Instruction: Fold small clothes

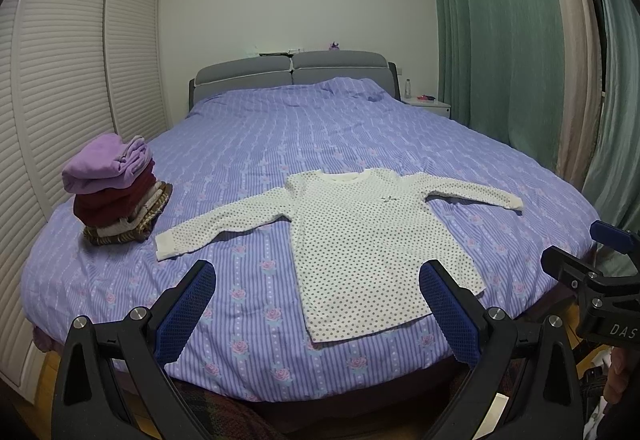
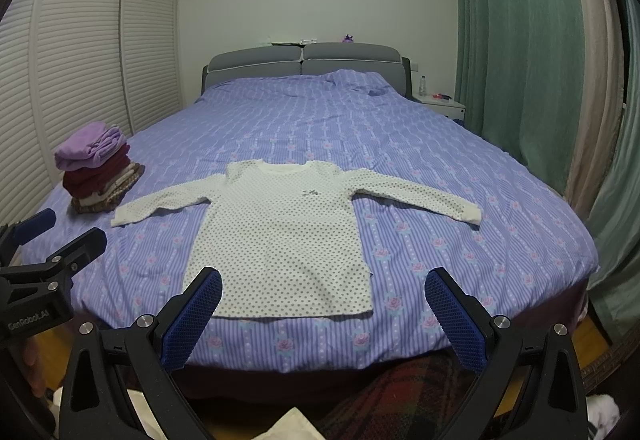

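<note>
Bed w/ purple striped rose-print cover, gray headboard at far end. Item 1: white long-sleeve top w/ dark polka dots, laid flat face-up near foot of bed, neckline toward headboard, both sleeves spread out to the sides, hem close to the bed's near edge; small bow detail on chest. Item 2: stack of folded clothes on bed's left side, well apart from the top's body, just beyond its left cuff; lilac piece on top, dark red below, beige/brown knits at bottom. Left hand-held gripper: fingers spread wide, blue pads, nothing between them, held above the foot of the bed, short of the top's hem. Right hand-held gripper: likewise spread wide, nothing held, off the bed's near edge, hem of top just ahead. Each gripper shows at the edge of the other's view. Surrounds: louvered wardrobe doors at left, green curtains at right, white nightstand w/ a bottle beside headboard, plaid dark fabric below the bed's edge.
</note>
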{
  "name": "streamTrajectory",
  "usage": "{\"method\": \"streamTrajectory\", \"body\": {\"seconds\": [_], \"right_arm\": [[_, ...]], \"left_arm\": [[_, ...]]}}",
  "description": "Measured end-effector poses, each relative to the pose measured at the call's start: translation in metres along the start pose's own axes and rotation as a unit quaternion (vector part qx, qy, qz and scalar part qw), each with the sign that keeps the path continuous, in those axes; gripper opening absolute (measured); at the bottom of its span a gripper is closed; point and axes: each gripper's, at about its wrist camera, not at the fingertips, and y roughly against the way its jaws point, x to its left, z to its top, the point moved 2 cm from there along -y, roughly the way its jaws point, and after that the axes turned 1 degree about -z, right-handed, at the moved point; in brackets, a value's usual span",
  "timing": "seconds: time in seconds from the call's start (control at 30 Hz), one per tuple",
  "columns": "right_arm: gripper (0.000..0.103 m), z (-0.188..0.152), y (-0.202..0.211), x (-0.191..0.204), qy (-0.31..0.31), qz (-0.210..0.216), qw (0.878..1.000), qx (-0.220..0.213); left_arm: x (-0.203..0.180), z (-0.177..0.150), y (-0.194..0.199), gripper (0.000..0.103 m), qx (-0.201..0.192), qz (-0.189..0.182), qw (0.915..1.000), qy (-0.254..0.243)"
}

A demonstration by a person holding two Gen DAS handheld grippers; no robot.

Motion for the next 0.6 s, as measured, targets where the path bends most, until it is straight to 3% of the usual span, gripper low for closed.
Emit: {"method": "streamTrajectory", "body": {"seconds": [0.6], "right_arm": [[0.102, 0.0004, 0.0009, 0.0019, 0.001, 0.0, 1.0, 0.002]], "left_arm": [[0.0041, 0.0049, -0.0008, 0.103, -0.003, 0.004, 1.0, 0.0]]}}
